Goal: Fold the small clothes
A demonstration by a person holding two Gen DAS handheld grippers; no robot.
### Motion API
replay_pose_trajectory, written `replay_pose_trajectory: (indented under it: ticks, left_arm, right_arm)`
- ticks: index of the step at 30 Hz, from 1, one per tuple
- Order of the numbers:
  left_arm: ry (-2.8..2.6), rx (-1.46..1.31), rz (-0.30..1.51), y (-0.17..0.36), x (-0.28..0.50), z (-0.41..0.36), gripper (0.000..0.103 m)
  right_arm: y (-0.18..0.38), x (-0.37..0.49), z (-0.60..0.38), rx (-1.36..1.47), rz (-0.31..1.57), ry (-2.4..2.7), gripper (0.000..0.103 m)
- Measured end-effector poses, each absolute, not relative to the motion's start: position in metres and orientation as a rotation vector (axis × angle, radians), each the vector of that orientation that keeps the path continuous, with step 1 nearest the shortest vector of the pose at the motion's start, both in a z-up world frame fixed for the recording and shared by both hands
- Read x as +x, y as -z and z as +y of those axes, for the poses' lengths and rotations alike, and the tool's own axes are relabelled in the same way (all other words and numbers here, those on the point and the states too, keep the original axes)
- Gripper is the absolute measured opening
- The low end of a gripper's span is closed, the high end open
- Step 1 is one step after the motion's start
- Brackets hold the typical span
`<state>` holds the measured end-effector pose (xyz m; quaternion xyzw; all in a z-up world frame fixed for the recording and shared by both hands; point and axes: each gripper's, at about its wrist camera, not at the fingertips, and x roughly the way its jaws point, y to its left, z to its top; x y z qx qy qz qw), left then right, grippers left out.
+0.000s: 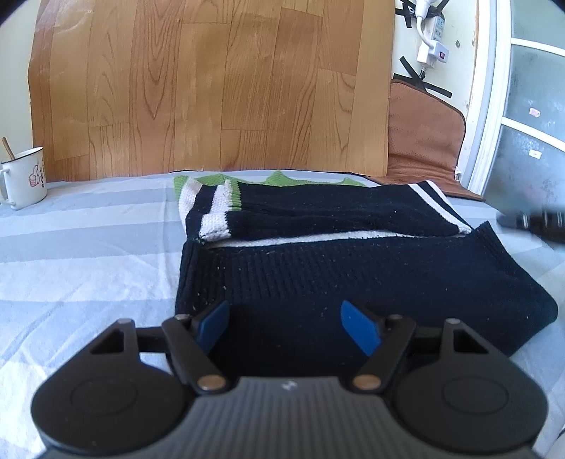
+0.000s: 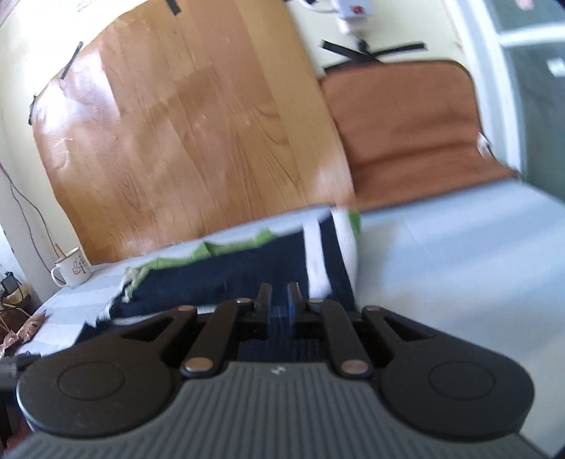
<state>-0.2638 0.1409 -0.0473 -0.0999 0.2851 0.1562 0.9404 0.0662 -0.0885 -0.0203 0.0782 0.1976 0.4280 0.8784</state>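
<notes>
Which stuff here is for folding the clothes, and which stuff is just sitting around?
For the folding:
navy sweater, partly folded on the striped sheet
left gripper, open above the sweater's near edge
right gripper, nearly closed; grip unclear

Just sitting around:
white mug with a stick in it
brown cushion
power strip on the wall

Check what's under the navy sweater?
The sweater lies on a striped bedsheet; its own green hem peeks out behind. Whatever sits beneath the folded layers is covered.
</notes>
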Motion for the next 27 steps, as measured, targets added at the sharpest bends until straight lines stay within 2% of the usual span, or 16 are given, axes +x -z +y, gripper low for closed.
replay_pose_trajectory:
  ticks: [7,15,16,17,19,22,26,27]
  left_arm:
    - [-0.318,-0.201,0.585,0.048,-0.263,0.143,0.072]
    - [-0.331,-0.158,0.607,0.049,-0.259,0.136,0.074]
    - [-0.327,-0.160,0.606,0.049,-0.260,0.136,0.074]
    - [-0.316,-0.171,0.607,0.047,-0.261,0.137,0.073]
    - [-0.234,-0.254,0.609,0.034,-0.267,0.144,0.070]
    - [-0.158,-0.242,0.508,-0.010,-0.272,0.154,0.070]
    - [-0.190,-0.129,0.515,-0.055,-0.216,0.174,0.073]
    - [-0.198,-0.122,0.539,-0.058,-0.191,0.182,0.074]
  right_arm:
    - [-0.006,0.107,-0.080,0.193,0.427,-0.972,0.013]
    - [0.048,0.114,-0.097,0.293,0.617,-0.978,0.013]
    - [0.055,0.120,-0.093,0.276,0.691,-0.956,0.012]
    - [0.061,0.125,-0.091,0.269,0.747,-0.938,0.006]
    - [0.051,0.132,-0.096,0.310,0.742,-0.969,0.012]
    - [0.013,0.139,-0.093,0.264,0.600,-1.013,0.012]
    - [-0.019,0.173,-0.046,0.167,0.596,-1.109,0.015]
    - [-0.020,0.186,-0.027,0.132,0.616,-1.146,0.023]
